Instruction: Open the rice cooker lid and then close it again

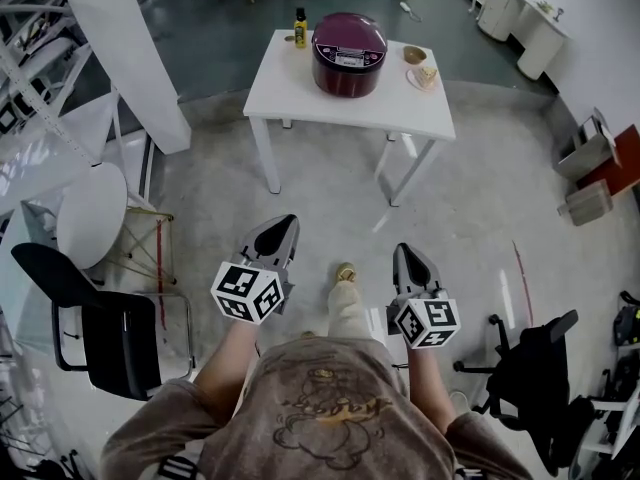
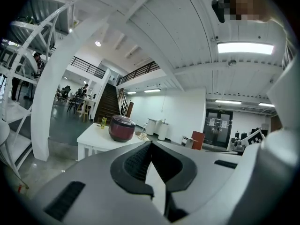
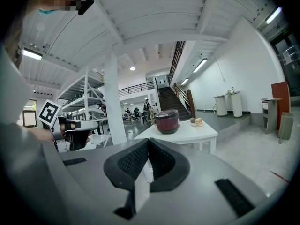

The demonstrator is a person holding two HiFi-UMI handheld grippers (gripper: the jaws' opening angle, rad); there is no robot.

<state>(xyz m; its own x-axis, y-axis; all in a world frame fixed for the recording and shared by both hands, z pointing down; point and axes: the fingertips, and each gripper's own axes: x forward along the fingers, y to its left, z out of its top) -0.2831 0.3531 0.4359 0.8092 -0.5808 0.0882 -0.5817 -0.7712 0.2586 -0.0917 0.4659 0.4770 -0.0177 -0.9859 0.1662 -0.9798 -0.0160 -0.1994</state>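
Side by side, the left tongs (image 1: pixel 287 222) and the right tongs (image 1: pixel 403 251) are each pressed together at the tips with nothing between them. The round, dark maroon rice cooker (image 1: pixel 349 53) stands far ahead of them on a white rectangular table (image 1: pixel 300 106). The cooker sits almost straight in front of both tongs, well apart from them, with its domed lid (image 1: pixel 349 36) down. Neither the opening nor the closing appears to have begun, so the whole task looks to lie ahead: reaching the table, lifting the lid, then lowering it again.

A yellow plastic bottle (image 1: pixel 300 28) stands just beside the cooker on the left tongs' side. A small brown bowl (image 1: pixel 414 55) and a white plate of food (image 1: pixel 426 77) lie close on the right tongs' side, and the cooker's near face is free.

Between the tongs and the table's near edge stretches grey concrete floor (image 1: pixel 470 208), open room for an approach. It is tighter to the sides: a black office chair (image 1: pixel 110 343) and a white round stool (image 1: pixel 90 213) stand beyond the left tongs, and a second black chair (image 1: pixel 535 363) beyond the right. A slanting white column (image 1: pixel 130 58) rises ahead, off the table's left end.
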